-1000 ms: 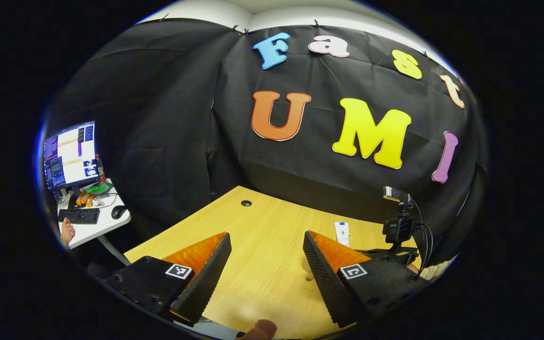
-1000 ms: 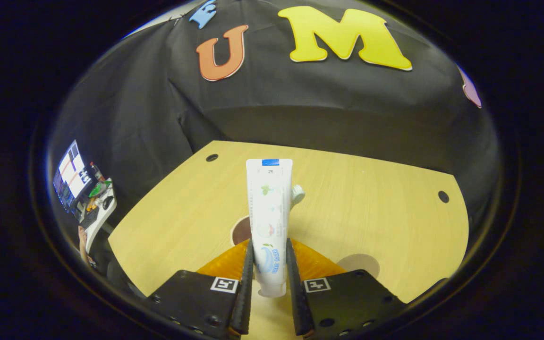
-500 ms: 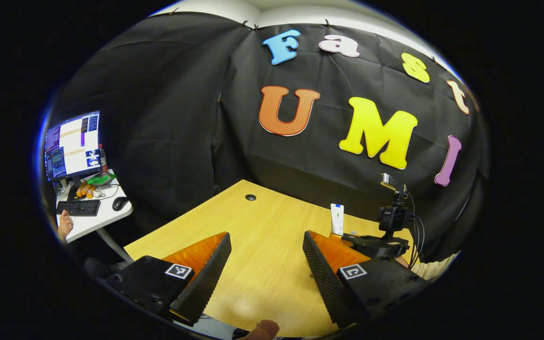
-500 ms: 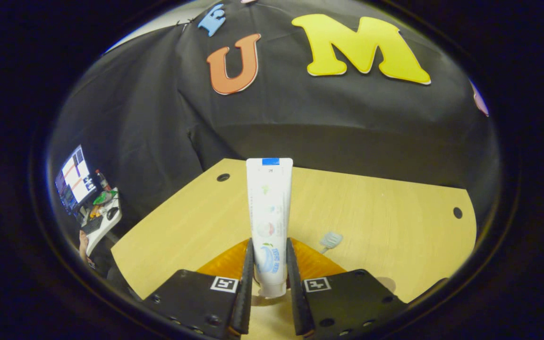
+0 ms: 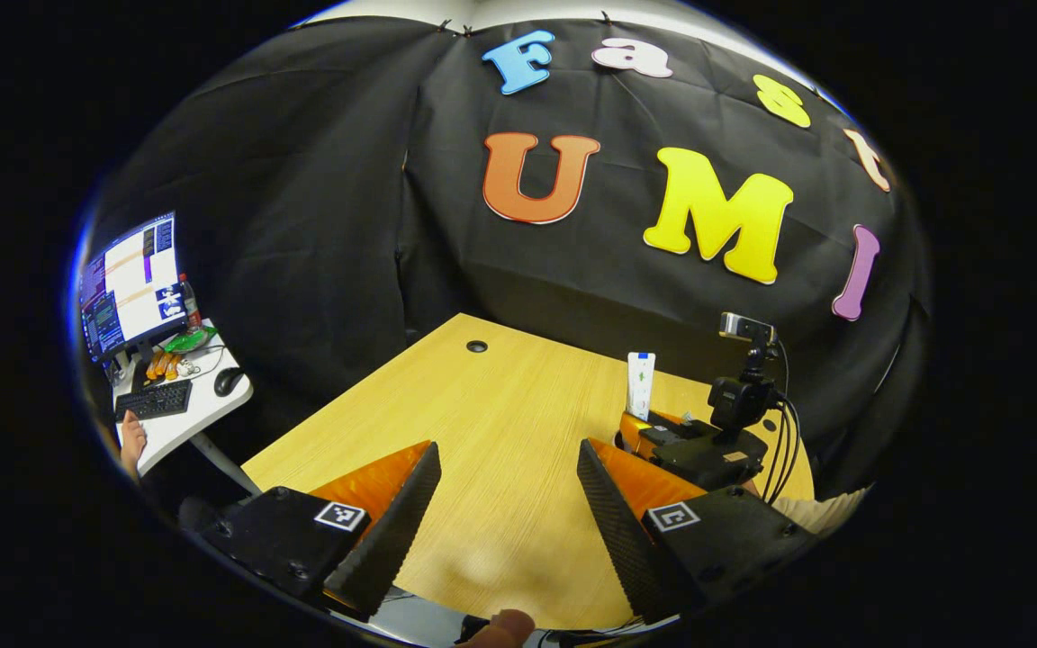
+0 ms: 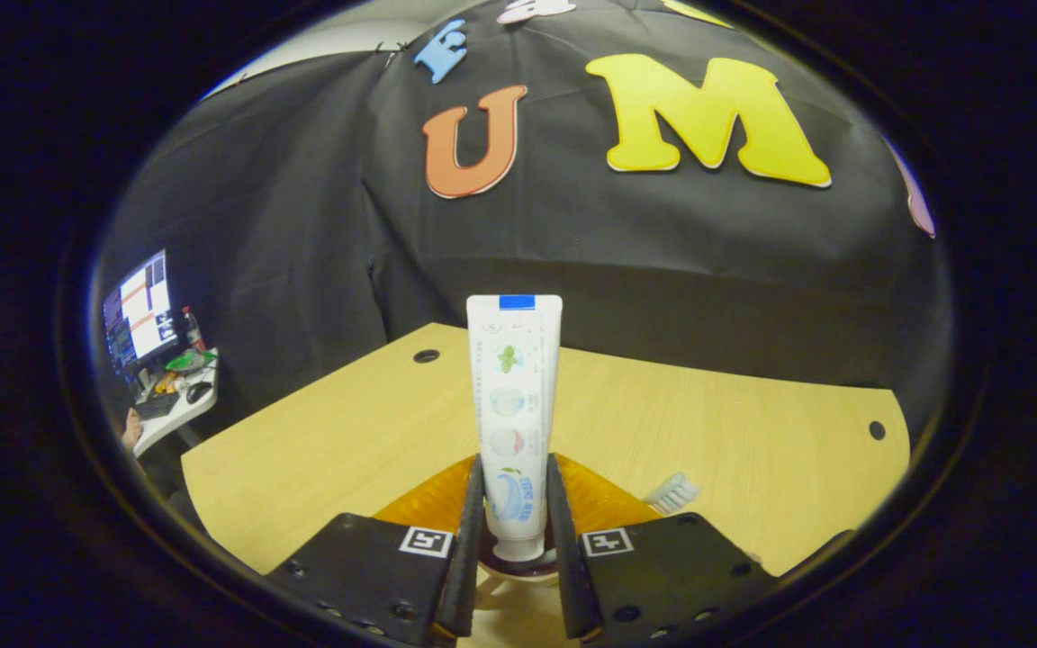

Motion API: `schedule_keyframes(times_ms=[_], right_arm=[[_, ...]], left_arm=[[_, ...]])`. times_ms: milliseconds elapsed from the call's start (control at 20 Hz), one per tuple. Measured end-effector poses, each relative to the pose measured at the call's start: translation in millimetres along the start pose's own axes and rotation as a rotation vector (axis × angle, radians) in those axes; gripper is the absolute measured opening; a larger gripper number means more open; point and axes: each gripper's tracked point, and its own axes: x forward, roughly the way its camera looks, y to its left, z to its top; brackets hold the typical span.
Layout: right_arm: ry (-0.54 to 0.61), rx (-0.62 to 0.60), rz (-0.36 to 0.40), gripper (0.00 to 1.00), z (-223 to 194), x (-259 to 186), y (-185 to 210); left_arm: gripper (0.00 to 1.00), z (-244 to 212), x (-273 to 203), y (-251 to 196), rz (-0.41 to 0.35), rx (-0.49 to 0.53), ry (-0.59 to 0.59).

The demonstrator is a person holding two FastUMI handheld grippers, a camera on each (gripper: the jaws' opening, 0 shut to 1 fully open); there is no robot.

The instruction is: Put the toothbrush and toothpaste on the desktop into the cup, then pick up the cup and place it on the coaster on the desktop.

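1. The right gripper (image 6: 514, 540) pinches the white plastic toothpaste tube (image 6: 513, 405) low on its body, both fingers pressing its sides near the capped end.
2. The tube's long axis runs straight out along the fingers toward 12 o'clock; its flat crimped end with a blue strip points away from the camera and upward, cap end down.
3. Just under the cap, at 6 o'clock between the fingers, a dark round rim shows; I cannot tell for sure that it is the cup.
4. At 4 o'clock from the tube, the pale bristled head of a toothbrush (image 6: 673, 492) pokes out beside the right finger.
5. The left gripper (image 5: 508, 522) hovers over the light wooden desktop (image 5: 491, 423) with its jaws spread wide and nothing between them.
6. From there, at 2 o'clock, the right gripper (image 5: 694, 441) is seen with its camera mount, the tube (image 5: 640, 385) standing upright from it.
7. At 9 o'clock sits a white side table (image 5: 185, 418) with a monitor (image 5: 130, 286), keyboard (image 5: 154, 400) and mouse (image 5: 229, 381).
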Motion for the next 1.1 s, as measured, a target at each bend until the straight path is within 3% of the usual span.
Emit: schedule_keyframes(times_ms=[300,500,550,650,750,850,1100], right_arm=[[-0.116,-0.087,0.015,0.53,41,-47,12],[-0.136,-0.081,0.064,0.7,67,-95,16],[-0.144,-0.076,0.065,0.7,73,-108,14],[-0.153,-0.06,0.061,0.7,85,-134,8],[-0.164,-0.063,0.046,0.77,96,-158,-2],[-0.179,-0.053,0.035,0.76,106,-183,-9],[-0.209,-0.059,-0.03,0.87,120,-240,-36]], left_arm=[[0.98,-1,11,-14,-0.032,0.007,0.002],[0.98,9,25,-20,-0.051,0.005,-0.014],[0.98,10,30,-21,-0.06,-0.004,-0.012],[0.98,13,43,-26,-0.081,-0.014,-0.006],[0.98,12,58,-31,-0.097,-0.006,0.011],[0.98,7,75,-39,-0.123,0.001,0.041],[0.98,-21,115,-79,-0.209,-0.001,0.19]])
